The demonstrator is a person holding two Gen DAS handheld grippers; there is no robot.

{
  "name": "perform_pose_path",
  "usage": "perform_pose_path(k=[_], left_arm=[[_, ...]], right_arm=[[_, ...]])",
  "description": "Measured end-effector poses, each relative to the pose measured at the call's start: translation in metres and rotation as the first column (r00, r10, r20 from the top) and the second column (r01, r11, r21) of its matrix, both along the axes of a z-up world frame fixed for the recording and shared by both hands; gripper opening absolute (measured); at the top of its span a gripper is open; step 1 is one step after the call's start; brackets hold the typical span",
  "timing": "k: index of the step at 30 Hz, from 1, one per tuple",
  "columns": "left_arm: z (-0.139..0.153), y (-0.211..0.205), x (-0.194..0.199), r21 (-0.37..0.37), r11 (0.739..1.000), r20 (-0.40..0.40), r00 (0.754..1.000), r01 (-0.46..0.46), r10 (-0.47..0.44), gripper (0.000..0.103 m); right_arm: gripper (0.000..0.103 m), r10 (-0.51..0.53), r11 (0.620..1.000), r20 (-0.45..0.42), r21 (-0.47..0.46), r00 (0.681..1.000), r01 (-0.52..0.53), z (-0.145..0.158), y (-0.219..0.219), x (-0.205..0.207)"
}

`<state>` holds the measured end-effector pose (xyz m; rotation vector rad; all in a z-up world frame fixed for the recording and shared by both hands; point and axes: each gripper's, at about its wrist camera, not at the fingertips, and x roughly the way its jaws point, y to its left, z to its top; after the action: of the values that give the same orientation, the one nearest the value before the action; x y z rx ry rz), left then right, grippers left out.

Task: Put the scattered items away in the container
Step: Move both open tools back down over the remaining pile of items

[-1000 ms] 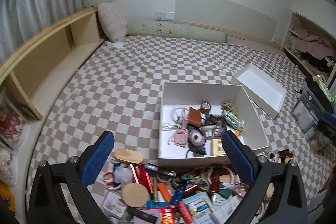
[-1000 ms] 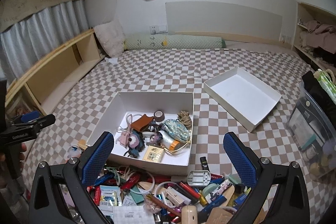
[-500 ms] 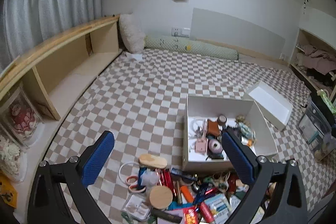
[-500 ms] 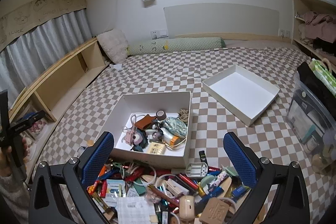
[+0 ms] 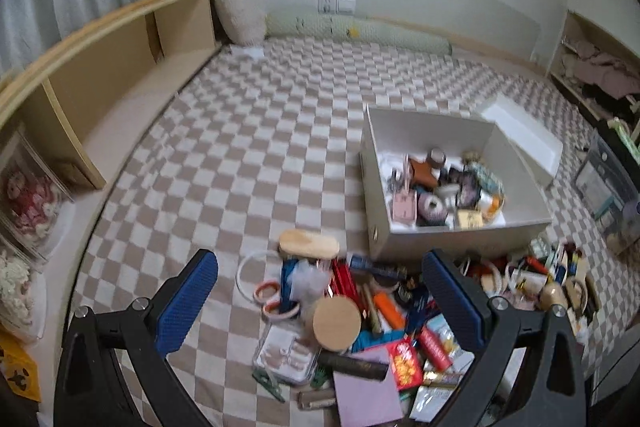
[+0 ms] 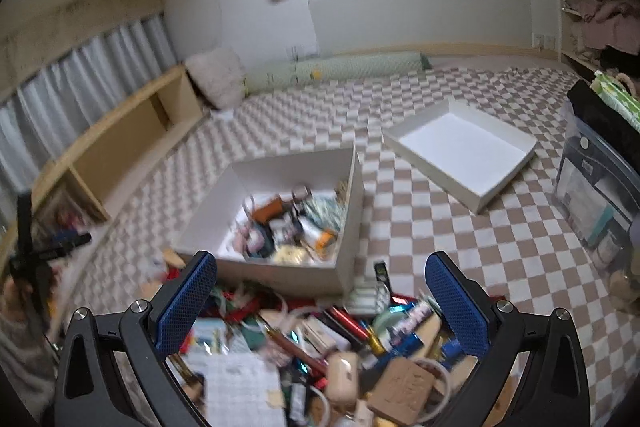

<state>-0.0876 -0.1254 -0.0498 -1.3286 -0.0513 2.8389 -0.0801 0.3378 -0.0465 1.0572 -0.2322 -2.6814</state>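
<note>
Both the left gripper (image 5: 320, 301) and right gripper (image 6: 320, 301) hang spread apart, holding nothing, over the colourful clutter pile (image 5: 372, 311); the white cardboard box (image 5: 460, 233) sits just beyond it on the checkered mat (image 5: 248, 155).

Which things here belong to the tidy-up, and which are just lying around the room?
Job:
white box, already part filled
pile of scattered items in front of it
left gripper and right gripper, both open and holding nothing

Just lying about:
shallow white lid, empty, beside the box
fluffy pillow
green bolster
wooden shelf
clear storage bin
</note>
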Motion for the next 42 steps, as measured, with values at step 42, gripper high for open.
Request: perform_pose_path(k=[42], left_arm=[[-0.136,-0.007,-0.038,-0.147,0.989,0.384,0.920,-0.024,0.079,0.103]], right_arm=[[0.071,-0.066,0.970,0.684,-0.128,0.726,0.208,-0.187,0.071,-0.007]])
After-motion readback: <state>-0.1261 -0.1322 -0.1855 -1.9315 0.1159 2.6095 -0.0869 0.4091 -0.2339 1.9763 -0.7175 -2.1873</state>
